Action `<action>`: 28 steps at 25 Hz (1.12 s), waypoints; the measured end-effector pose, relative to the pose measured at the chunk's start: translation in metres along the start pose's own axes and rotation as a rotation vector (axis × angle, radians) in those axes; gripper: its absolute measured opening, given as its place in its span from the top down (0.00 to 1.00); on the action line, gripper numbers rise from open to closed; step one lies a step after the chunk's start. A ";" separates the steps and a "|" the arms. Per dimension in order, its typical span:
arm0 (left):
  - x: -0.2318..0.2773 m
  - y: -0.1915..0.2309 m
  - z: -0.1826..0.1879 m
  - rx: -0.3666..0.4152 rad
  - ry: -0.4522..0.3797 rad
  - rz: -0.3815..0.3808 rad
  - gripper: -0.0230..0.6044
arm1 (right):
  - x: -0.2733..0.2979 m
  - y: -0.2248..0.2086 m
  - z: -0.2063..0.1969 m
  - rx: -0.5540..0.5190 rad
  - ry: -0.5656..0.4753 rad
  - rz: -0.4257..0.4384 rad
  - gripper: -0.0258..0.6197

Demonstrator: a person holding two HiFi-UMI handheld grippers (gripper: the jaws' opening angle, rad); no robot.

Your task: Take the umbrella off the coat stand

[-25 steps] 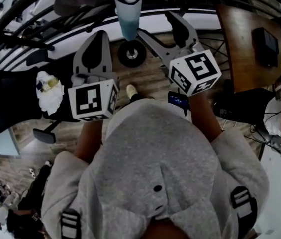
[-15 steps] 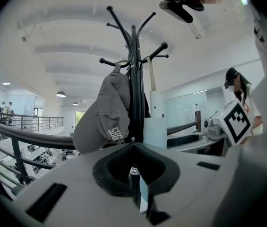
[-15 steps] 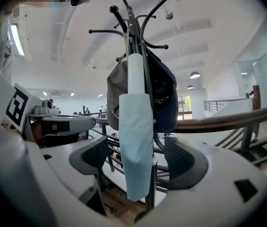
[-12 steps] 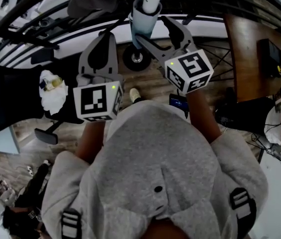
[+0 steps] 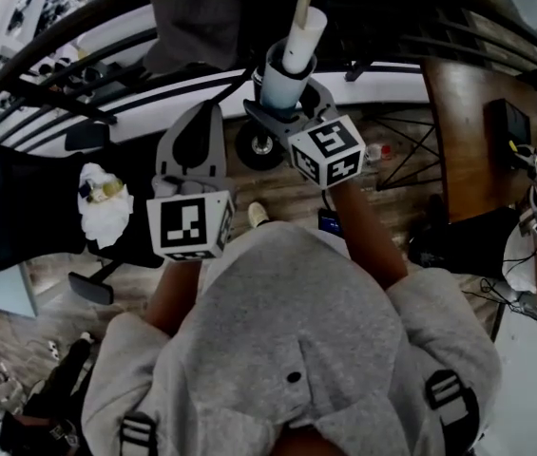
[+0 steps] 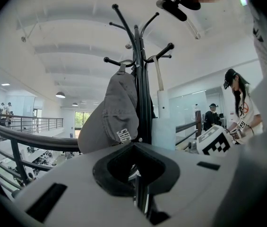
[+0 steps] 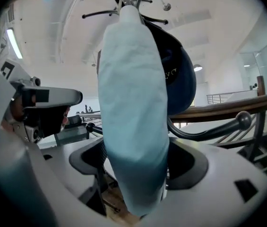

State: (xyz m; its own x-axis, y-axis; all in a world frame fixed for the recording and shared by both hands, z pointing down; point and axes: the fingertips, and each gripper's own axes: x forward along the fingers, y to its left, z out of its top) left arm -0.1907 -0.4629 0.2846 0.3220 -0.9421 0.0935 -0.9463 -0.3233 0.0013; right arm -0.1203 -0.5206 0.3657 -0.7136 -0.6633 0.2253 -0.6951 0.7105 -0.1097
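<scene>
The light blue folded umbrella [image 5: 285, 69] hangs upright on the black coat stand [image 6: 141, 79], its pale handle hooked over an upper peg. My right gripper [image 5: 281, 114] is shut on the umbrella [image 7: 133, 103], low on its sleeve, one jaw on each side. In the right gripper view the fabric fills the gap of my right gripper [image 7: 135, 171]. My left gripper [image 5: 195, 131] is shut on nothing, just left of the stand. Through the notch of my left gripper [image 6: 135, 171] I see the pole, with the umbrella [image 6: 163, 119] to its right.
A grey cap [image 6: 112, 115] hangs on the stand's left side, a dark blue cap [image 7: 179, 79] behind the umbrella. The stand's round base [image 5: 255, 146] sits on the wooden floor beside a black railing [image 5: 97, 69]. A wooden table [image 5: 463, 122] stands at the right. Two people [image 6: 235, 103] are beyond it.
My right gripper went from wide open beside the umbrella to closed round it, moving left and forward. The left gripper shifted slightly forward and stayed shut.
</scene>
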 end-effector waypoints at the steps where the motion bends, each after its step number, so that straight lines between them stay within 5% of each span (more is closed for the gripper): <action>1: -0.001 0.001 0.000 0.000 0.001 0.002 0.95 | 0.002 -0.001 -0.002 -0.008 0.004 -0.005 0.39; 10: -0.008 0.008 0.009 0.002 -0.021 0.032 0.95 | 0.011 -0.009 0.005 -0.107 -0.007 -0.044 0.48; 28: -0.026 -0.011 0.022 0.012 -0.045 0.043 0.95 | -0.028 0.001 0.033 -0.099 -0.047 -0.056 0.53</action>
State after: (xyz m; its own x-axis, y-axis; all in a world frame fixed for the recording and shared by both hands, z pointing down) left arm -0.1883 -0.4369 0.2602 0.2820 -0.9582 0.0486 -0.9590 -0.2830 -0.0143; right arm -0.1035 -0.5092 0.3278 -0.6792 -0.7110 0.1821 -0.7233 0.6906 -0.0012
